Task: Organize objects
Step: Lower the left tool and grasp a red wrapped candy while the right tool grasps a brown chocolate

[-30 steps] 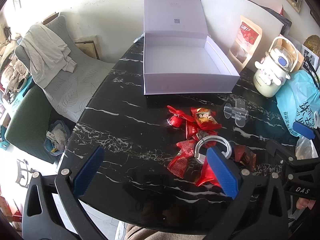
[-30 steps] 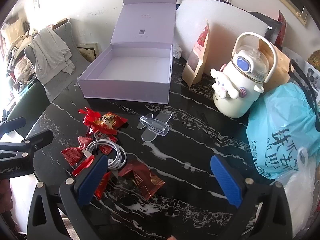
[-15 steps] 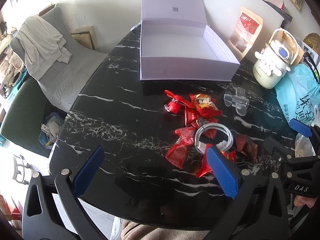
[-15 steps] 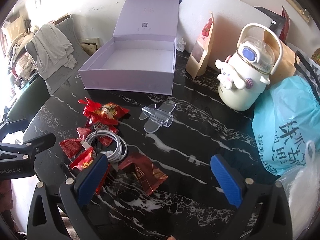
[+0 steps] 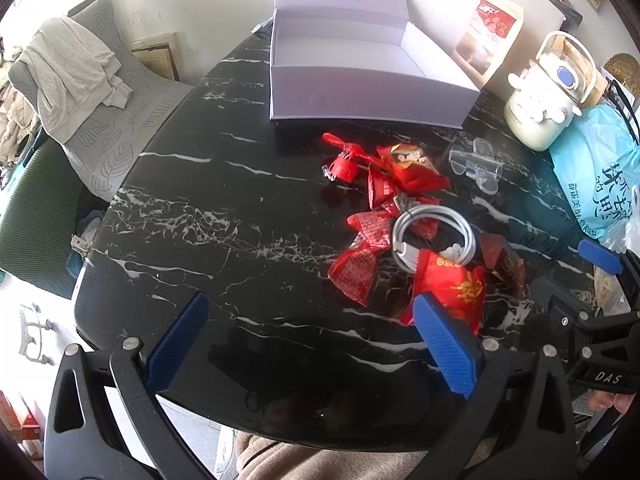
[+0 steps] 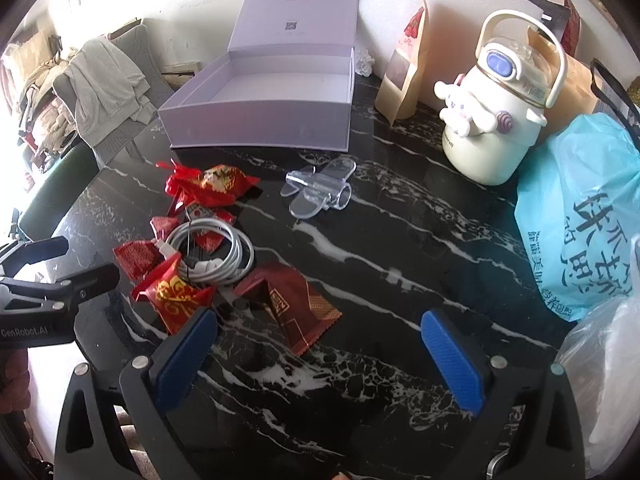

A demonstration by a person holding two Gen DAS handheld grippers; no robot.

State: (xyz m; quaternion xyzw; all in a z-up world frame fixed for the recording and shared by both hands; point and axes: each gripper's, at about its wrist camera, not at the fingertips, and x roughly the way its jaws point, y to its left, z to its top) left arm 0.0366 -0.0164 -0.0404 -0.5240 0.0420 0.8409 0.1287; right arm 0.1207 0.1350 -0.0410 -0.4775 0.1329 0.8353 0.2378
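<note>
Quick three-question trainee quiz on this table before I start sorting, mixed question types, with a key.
1. True or false: the box already holds a packet.
2. What does the white cable lie on?
A. the blue bag
B. the red packets
C. the box floor
3. Fill in: the clear stand lies between the packets and the cream ____.

Key:
1. False; the box looks empty.
2. B.
3. Bottle. Both the left hand-held gripper and the right hand-held gripper are open and hold nothing.
</note>
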